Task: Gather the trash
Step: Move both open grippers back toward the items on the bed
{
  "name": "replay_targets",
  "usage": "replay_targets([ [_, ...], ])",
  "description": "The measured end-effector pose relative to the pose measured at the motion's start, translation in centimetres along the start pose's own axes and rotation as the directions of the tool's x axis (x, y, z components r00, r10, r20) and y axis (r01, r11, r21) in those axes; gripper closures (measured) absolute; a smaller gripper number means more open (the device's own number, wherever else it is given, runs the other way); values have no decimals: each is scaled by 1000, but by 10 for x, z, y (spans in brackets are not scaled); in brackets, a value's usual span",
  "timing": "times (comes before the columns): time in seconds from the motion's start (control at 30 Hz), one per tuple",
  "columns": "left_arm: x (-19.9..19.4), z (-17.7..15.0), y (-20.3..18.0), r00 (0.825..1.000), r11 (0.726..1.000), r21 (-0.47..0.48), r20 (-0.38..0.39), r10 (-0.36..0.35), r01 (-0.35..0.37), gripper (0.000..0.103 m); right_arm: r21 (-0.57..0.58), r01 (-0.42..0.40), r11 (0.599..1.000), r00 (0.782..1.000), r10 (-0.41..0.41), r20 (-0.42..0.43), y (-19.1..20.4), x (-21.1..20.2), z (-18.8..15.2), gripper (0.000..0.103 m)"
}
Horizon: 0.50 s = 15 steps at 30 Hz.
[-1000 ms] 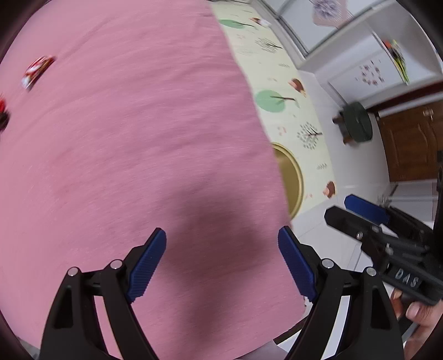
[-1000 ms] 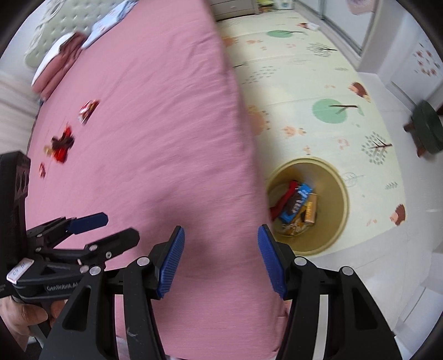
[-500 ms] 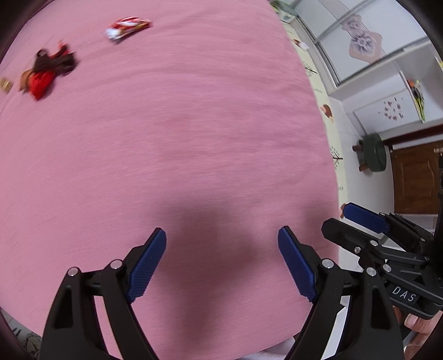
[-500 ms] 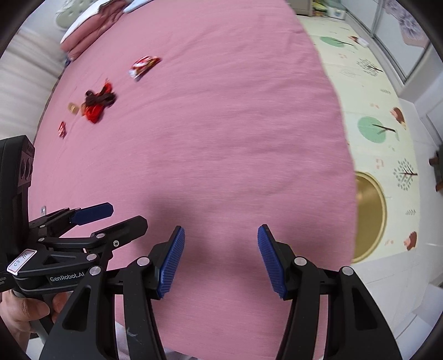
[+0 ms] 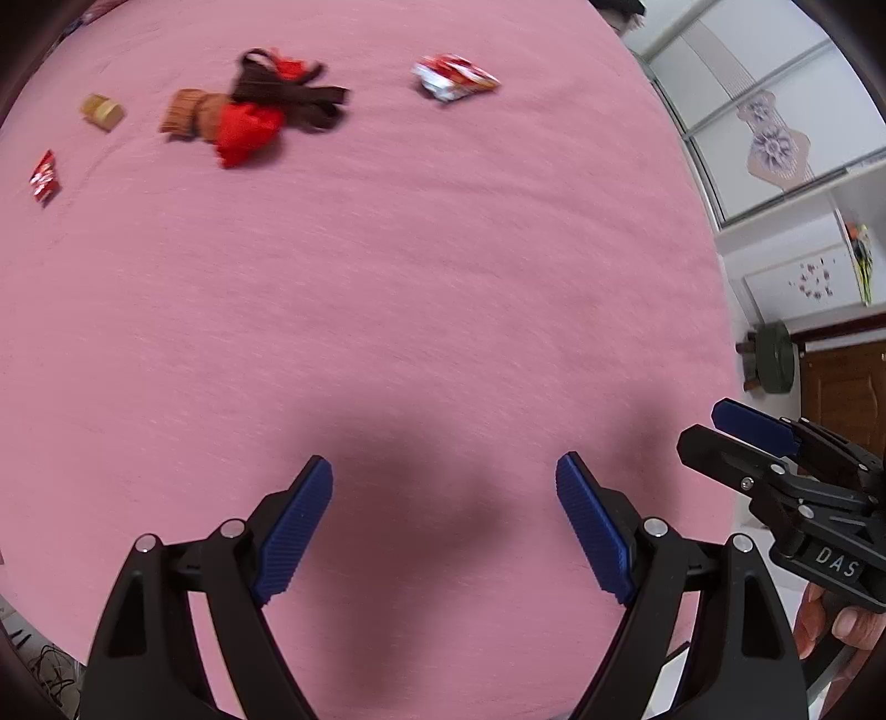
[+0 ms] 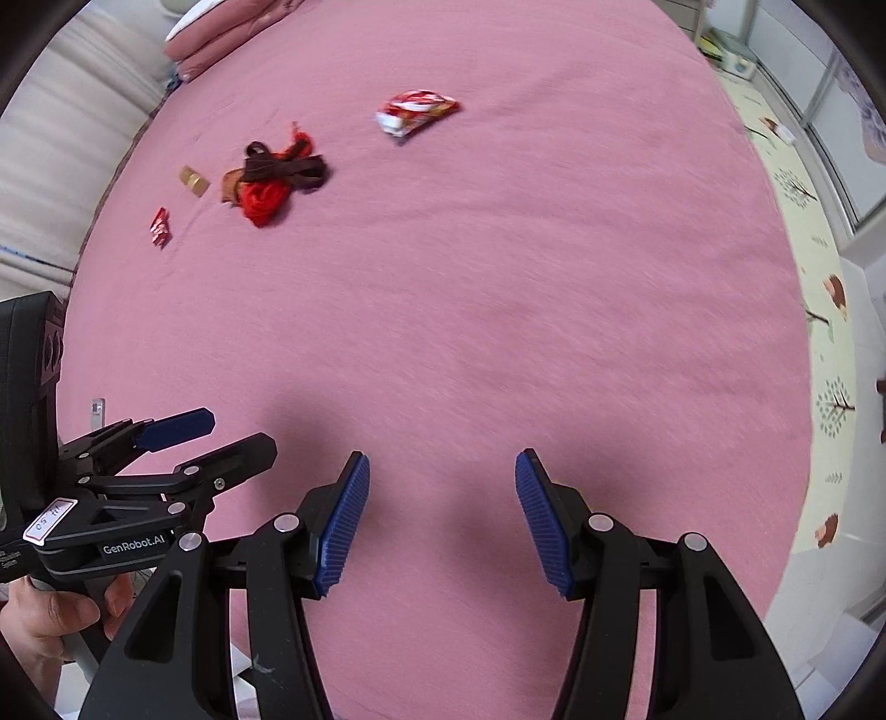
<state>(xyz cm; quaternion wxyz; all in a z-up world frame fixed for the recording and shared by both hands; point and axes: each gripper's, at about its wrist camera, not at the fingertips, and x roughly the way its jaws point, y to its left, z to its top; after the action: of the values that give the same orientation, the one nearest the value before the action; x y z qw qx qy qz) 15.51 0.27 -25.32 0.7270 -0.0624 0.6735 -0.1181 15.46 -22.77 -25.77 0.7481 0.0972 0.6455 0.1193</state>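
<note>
Trash lies on the far part of a pink bed [image 5: 387, 277]. A red-and-white snack wrapper [image 5: 453, 77] [image 6: 415, 111] lies at the far right. A pile of red, brown and dark wrappers [image 5: 255, 111] [image 6: 274, 174] lies left of it. A small gold piece [image 5: 101, 111] [image 6: 194, 180] and a small red wrapper [image 5: 44, 176] [image 6: 160, 226] lie further left. My left gripper [image 5: 443, 498] is open and empty above the near bed. My right gripper [image 6: 440, 493] is open and empty beside it; each shows in the other's view.
Folded pink bedding [image 6: 232, 27] sits at the bed's head. A patterned play mat [image 6: 819, 277] covers the floor right of the bed. A dark green stool [image 5: 772, 357] and a wooden door [image 5: 847, 387] are at the right.
Both grippers have swung left from the bed's edge and the floor bin toward the bed's middle. The trash pieces now sit nearer the centre of both views. Both stay open.
</note>
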Motion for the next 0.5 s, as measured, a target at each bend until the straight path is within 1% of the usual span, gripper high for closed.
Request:
replay_targets([
  [0.13, -10, 17, 31, 1000, 999, -35, 24, 19, -18, 21, -54, -5, 999, 1000, 5, -2, 28, 10, 28, 49],
  [0.23, -14, 30, 45, 999, 998, -64, 38, 27, -25, 21, -81, -8, 997, 1000, 8, -6, 39, 17, 50, 49],
  [0.5, -6, 76, 74, 997, 987, -152, 64, 52, -42, 21, -148, -24, 989, 1000, 23, -8, 54, 37, 112, 49],
])
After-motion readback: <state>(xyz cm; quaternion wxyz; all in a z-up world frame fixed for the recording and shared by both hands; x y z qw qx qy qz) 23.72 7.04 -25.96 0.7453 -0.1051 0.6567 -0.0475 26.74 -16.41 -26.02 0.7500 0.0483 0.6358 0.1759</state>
